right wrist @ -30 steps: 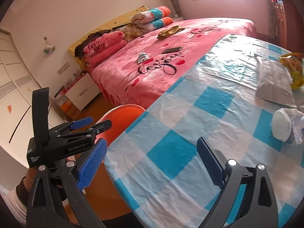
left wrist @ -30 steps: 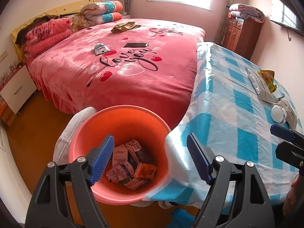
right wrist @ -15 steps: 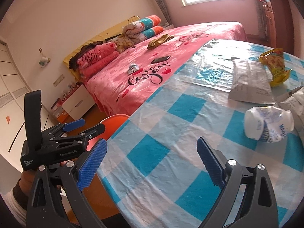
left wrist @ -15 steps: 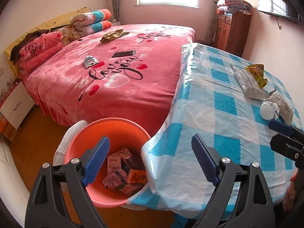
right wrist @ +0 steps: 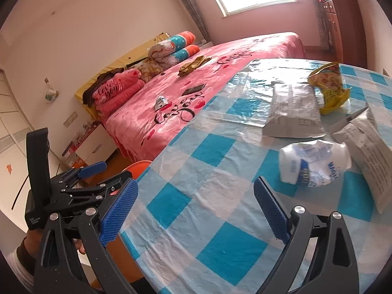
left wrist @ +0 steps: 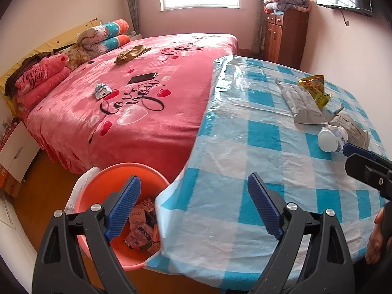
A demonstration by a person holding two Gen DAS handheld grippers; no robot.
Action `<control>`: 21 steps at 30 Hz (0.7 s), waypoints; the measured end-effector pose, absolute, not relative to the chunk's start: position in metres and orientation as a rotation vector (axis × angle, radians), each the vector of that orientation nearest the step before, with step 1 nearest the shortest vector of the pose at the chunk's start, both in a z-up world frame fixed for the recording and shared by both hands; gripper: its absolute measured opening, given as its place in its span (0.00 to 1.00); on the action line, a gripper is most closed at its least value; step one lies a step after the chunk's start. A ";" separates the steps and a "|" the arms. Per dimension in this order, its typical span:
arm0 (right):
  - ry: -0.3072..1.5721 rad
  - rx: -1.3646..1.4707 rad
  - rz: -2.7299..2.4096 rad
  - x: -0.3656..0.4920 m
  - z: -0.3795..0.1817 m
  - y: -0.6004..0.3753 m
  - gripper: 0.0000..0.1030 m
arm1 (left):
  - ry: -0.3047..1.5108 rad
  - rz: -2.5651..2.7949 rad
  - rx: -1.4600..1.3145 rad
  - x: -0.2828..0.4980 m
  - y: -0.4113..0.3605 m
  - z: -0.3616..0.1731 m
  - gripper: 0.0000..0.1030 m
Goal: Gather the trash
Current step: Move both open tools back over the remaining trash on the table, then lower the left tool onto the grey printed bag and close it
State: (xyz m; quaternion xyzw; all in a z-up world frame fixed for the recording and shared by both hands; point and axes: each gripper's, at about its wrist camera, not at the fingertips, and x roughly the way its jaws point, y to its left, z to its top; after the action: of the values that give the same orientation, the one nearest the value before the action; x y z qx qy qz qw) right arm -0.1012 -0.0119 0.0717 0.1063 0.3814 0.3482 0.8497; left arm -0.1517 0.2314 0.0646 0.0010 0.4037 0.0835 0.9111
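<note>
An orange bin with several wrappers inside stands on the floor beside the table; its rim shows in the right wrist view. My left gripper is open and empty, over the table's near corner and the bin. My right gripper is open and empty above the blue checked tablecloth. A crushed white bottle lies ahead of it to the right and also shows in the left wrist view. A yellow snack bag, a grey pouch and another grey wrapper lie behind.
A pink bed sits left of the table with a phone, a small wrapper and an olive cloth on it. A wooden cabinet stands at the back. A white nightstand is at the far left.
Both grippers have moved forward over the table, toward the trash. The bin has slid down and left in the left wrist view. The white bottle is now closer to the right gripper.
</note>
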 end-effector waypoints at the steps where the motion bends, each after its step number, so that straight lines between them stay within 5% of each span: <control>1: 0.800 0.224 0.728 -0.100 0.072 -0.014 0.92 | 0.833 0.166 0.005 -0.151 0.228 0.065 0.87; 21: 0.736 0.247 0.646 -0.096 0.080 -0.064 0.92 | 0.836 0.082 0.069 -0.132 0.168 0.065 0.87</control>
State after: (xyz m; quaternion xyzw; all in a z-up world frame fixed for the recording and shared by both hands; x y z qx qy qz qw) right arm -0.0958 -0.0642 0.0798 0.1183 0.3524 0.3092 0.8753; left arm -0.1315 0.1683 0.0654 0.0337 0.4057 0.0397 0.9125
